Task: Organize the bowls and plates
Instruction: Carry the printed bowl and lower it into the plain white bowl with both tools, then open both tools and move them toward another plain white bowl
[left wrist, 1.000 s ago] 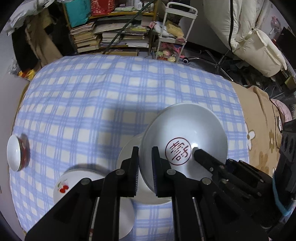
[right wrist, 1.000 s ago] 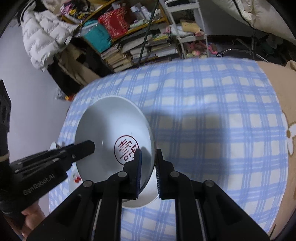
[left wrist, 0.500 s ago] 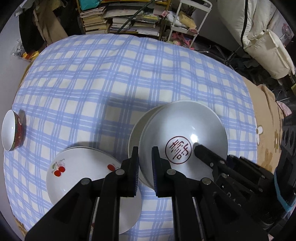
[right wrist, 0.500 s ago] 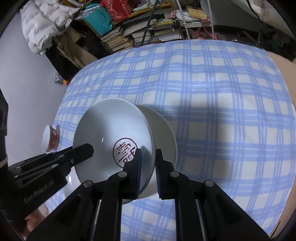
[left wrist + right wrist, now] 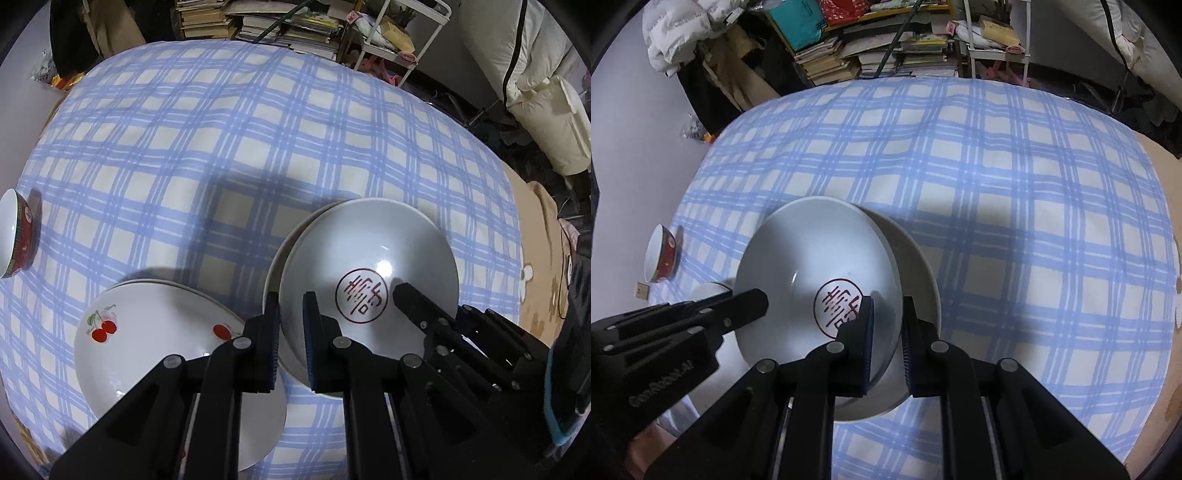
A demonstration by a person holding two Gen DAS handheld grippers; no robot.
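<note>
Lower than a second earlier, the red-stamped white bowl [image 5: 369, 266] sat almost nested over a second white bowl [image 5: 919, 273] on the blue checked cloth [image 5: 221, 147]. Left gripper [image 5: 291, 332] and right gripper [image 5: 887, 343] each stayed clamped on opposite rims. Cherry plates [image 5: 159, 332] lay just left.

The right gripper [image 5: 887, 345] is pinching the near rim of a white bowl with a red seal mark [image 5: 816, 284], its jaws closed on the rim. The left gripper [image 5: 750, 306] is gripping the bowl's opposite edge. A second white bowl [image 5: 919, 273] is sitting just beneath on the blue checked tablecloth [image 5: 1015, 206]. A small red bowl [image 5: 661, 254] is lying tilted at the table's far left.
</note>
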